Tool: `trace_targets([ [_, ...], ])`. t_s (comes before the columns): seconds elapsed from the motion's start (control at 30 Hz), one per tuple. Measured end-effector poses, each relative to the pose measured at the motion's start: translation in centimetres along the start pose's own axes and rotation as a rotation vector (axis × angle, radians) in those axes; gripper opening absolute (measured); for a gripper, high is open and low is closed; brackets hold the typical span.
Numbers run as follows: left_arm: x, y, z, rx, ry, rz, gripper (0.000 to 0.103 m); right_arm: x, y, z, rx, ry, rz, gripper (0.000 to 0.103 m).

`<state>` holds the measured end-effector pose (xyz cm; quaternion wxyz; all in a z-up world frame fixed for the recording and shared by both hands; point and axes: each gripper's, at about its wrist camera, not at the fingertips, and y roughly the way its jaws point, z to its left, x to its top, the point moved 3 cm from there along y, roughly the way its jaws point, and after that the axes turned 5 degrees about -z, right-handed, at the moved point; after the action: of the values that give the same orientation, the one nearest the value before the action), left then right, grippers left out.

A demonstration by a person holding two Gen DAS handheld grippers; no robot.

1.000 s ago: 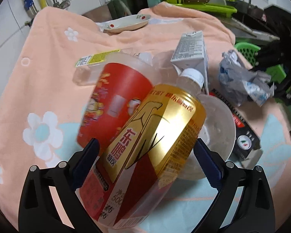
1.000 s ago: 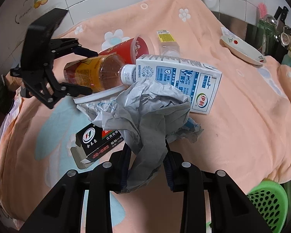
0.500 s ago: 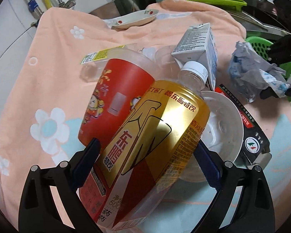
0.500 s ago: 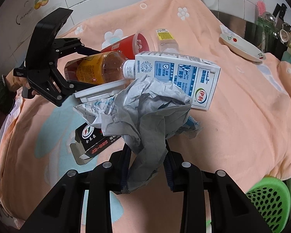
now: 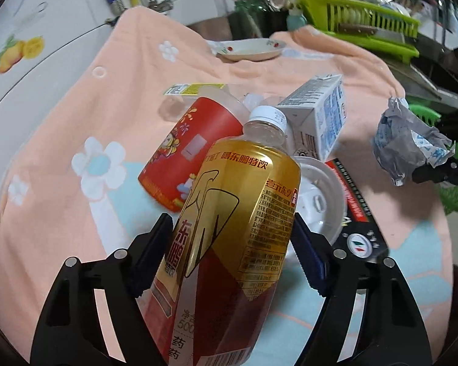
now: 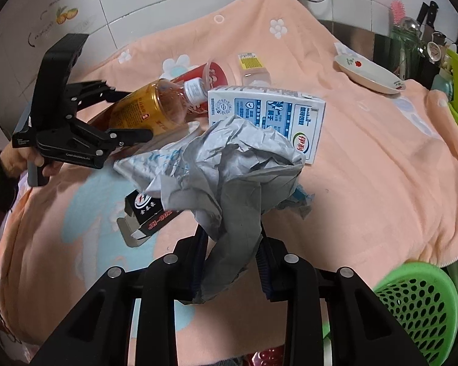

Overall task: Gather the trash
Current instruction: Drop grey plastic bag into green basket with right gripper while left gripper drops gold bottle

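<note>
**Two grips loaded, the basket waits on the right**

The left gripper (image 5: 230, 245) has just been closing its jaws, and they now clamp the gold drink bottle (image 5: 238, 213) across its body, cap end tipped up off the peach towel (image 6: 366, 158). The right gripper (image 6: 230, 262) pinches the crumpled grey wrapper (image 6: 229, 177) in narrow jaws, the bulk of it ballooning above the pads.

To do this well, I judge the bottle wants a firm, centred squeeze before it travels: its label is slick and the weight sits ahead of the pads, so a tilt could let it slide. The wrapper is light; carry it straight over the green basket (image 6: 418, 308) at the towel's near right edge and let go low.

Counted on the towel: one gold bottle, one wrapper, one red cup (image 5: 192, 152), one milk carton (image 6: 268, 119), one clear bottle with a yellow label (image 6: 253, 70), one black box (image 6: 149, 216), one white lid (image 5: 317, 195), one saucer (image 6: 369, 73)
</note>
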<state>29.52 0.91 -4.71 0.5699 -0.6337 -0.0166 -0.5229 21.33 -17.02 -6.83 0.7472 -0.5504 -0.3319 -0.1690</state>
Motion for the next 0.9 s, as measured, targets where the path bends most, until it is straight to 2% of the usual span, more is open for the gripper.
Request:
trace_targets([
  [0.2, -0.4, -2.9, -0.8, 0.011, -0.112, -0.055, 0.075, -0.8, -1.6, 0.1, 0.006, 0.0, -0.021, 0.027],
  [0.37, 0.0, -5.4, -2.9, -0.009, -0.15, -0.096, 0.075, -1.5, -3.4, -0.2, 0.011, 0.015, -0.046, 0.027],
  [0.57, 1.1, -7.5, -7.1, -0.056, -0.178, -0.137, 0.075, -3.1, -6.0, -1.6, -0.011, 0.042, -0.068, 0.027],
  [0.9, 2.9, -8.0, -15.8, -0.164, -0.205, -0.18, 0.075, -7.1, -11.1, -6.3, -0.126, 0.067, -0.084, 0.027],
])
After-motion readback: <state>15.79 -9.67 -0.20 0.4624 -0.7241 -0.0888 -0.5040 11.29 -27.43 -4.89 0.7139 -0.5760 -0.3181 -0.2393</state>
